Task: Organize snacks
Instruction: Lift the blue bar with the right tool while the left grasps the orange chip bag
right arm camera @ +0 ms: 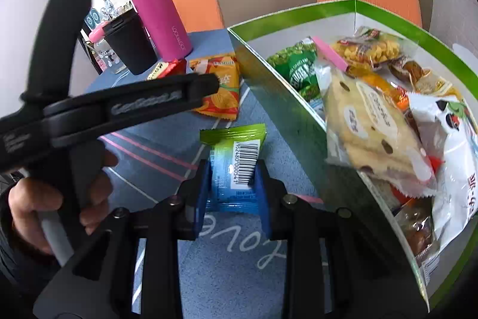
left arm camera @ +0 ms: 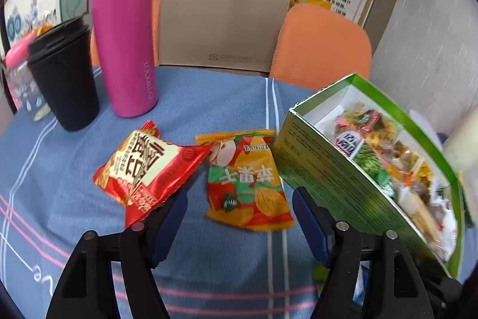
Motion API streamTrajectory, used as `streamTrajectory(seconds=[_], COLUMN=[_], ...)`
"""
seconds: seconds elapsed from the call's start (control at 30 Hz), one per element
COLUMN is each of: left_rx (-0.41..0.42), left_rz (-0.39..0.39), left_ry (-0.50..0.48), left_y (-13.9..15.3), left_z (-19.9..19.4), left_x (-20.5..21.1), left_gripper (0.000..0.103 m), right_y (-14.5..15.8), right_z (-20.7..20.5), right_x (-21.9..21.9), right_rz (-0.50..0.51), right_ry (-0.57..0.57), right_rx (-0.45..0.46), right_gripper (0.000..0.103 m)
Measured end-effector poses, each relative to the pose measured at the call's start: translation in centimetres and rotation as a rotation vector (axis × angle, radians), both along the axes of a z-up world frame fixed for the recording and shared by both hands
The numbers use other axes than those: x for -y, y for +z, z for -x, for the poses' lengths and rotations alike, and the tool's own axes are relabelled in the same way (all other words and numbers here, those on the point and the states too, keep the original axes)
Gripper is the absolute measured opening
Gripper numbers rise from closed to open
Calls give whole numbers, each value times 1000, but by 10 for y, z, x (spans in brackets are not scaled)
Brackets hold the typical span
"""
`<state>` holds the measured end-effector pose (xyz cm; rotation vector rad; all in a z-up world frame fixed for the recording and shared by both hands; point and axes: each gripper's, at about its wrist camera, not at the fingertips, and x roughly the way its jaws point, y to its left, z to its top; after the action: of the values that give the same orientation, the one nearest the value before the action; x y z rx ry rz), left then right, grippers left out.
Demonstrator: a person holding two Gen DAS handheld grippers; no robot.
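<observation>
In the left wrist view my left gripper (left arm camera: 239,214) is open just above the blue tablecloth (left arm camera: 59,169). An orange-and-green snack packet (left arm camera: 248,181) lies just ahead of its fingertips, and a red snack packet (left arm camera: 146,169) lies at the left finger's tip. The open green box (left arm camera: 328,169), with several snacks inside, stands on the right. In the right wrist view my right gripper (right arm camera: 233,184) is shut on a blue-green packet with a barcode (right arm camera: 236,163), left of the green box (right arm camera: 277,97). A hand (right arm camera: 44,205) holds the left gripper (right arm camera: 209,84) over the orange packet (right arm camera: 222,97).
A pink flask (left arm camera: 125,32), a black lidded cup (left arm camera: 65,73) and a glass jar with a pink lid (left arm camera: 21,79) stand at the back left. A brown paper bag (left arm camera: 224,20) and an orange chair (left arm camera: 322,41) stand behind the table.
</observation>
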<state>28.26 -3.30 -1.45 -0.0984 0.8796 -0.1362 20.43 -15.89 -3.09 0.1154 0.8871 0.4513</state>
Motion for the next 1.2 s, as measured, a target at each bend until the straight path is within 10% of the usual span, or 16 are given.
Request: streamTrajectory(seconds=[0.23, 0.27, 0.47, 0.8, 1.2], left_rx=[-39, -31, -34, -28, 171], left_rz=[-81, -91, -61, 20, 58], left_ry=[-10, -17, -39, -18, -141], left_y=[-23, -23, -11, 23, 121], left_z=[-19, -17, -3, 35, 58], left_x=[11, 12, 7, -21, 21], left_gripper=[73, 53, 21, 14, 14], right_y=[2, 1, 7, 38, 71], right_z=[2, 2, 8, 26, 31], right_x=[1, 1, 5, 13, 77], right_rz=[-19, -17, -22, -88, -203], right_ry=[-10, -10, 4, 13, -165], right_rx=[-6, -7, 7, 112, 262], right_gripper=[31, 31, 29, 28, 28])
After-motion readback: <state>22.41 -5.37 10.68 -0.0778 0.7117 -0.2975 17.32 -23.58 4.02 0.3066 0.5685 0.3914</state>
